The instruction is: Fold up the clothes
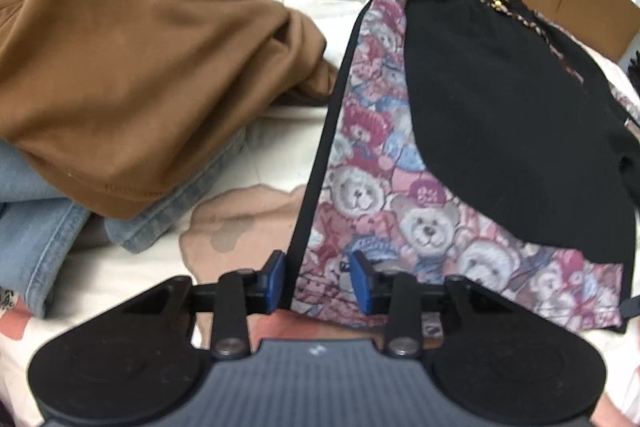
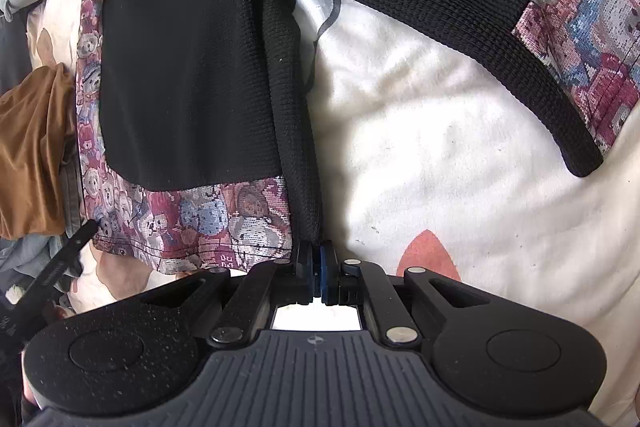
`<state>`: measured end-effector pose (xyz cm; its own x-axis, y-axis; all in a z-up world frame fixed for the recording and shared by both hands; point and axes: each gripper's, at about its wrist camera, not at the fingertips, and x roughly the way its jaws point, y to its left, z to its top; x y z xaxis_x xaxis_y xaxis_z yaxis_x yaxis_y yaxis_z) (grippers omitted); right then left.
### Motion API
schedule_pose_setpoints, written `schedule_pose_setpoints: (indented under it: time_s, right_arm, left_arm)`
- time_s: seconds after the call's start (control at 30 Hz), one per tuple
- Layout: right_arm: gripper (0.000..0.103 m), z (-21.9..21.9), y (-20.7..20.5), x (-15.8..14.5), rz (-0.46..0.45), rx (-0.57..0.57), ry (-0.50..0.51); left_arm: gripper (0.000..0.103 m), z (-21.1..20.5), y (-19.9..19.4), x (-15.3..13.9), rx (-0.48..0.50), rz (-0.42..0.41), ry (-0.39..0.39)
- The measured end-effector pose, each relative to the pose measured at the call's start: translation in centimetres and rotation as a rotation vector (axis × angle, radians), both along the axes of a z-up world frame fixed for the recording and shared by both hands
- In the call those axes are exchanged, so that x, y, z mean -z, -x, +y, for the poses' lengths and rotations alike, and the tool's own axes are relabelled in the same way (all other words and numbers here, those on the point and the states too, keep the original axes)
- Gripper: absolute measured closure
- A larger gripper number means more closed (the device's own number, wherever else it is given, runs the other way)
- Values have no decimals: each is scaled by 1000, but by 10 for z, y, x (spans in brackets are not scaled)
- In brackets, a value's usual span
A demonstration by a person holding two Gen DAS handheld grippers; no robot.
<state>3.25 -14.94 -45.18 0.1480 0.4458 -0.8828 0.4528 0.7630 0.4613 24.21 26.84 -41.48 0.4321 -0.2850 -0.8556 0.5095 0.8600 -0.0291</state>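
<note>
Right gripper point(image 2: 316, 275) pinches the bear-print top's point(image 1: 400, 211) black edge, left gripper point(image 1: 318, 281) gapes astride its hem; thin bite may slip, skewing fold.

Your garment point(image 1: 480, 107) is a black knit top with teddy-bear print panels in maroon, pink and blue. It lies spread flat on the cream bedsheet point(image 2: 440, 147), just right of the brown sweatshirt point(image 1: 140, 67), with one black, bear-cuffed sleeve point(image 2: 500, 7) angled out across the sheet.
</note>
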Motion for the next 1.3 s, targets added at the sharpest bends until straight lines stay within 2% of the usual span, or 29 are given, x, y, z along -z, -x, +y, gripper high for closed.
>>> schedule_pose_setpoints:
  time_s: [0.2, 0.37, 0.53, 0.67, 0.77, 0.87, 0.97, 1.07, 1.23, 1.3]
  right_arm:
    - [102, 1, 0, -1, -4, -9, 2]
    - [102, 2, -1, -3, -9, -18, 5]
    - [103, 5, -2, -9, -18, -39, 22]
    - [103, 7, -3, -12, -24, -56, 26]
    - [103, 8, -3, -12, -29, -70, 25]
    - [103, 11, -3, -13, -32, -88, 30]
    - [103, 10, -3, -10, -27, -84, 25]
    - [103, 0, -3, 3, 5, -30, -1]
    - [103, 2, -8, 14, 6, -109, 49]
    - [102, 2, -12, 15, 25, -119, 47]
  left_arm:
    - [75, 0, 4, 16, 23, -32, -43]
    - [94, 2, 6, 15, 43, -50, -62]
    - [95, 9, 4, 3, 25, -46, -35]
    - [96, 24, -8, -10, -39, 5, 56]
    - [96, 32, -10, -20, -54, -5, 106]
    - [97, 33, -13, -20, -61, 9, 101]
    - [97, 37, -19, -8, -97, 41, 88]
    - [97, 46, -20, 1, -141, 86, 91]
    - [97, 41, -22, 13, -158, 104, 77]
    - [95, 40, -25, 10, -168, 122, 94]
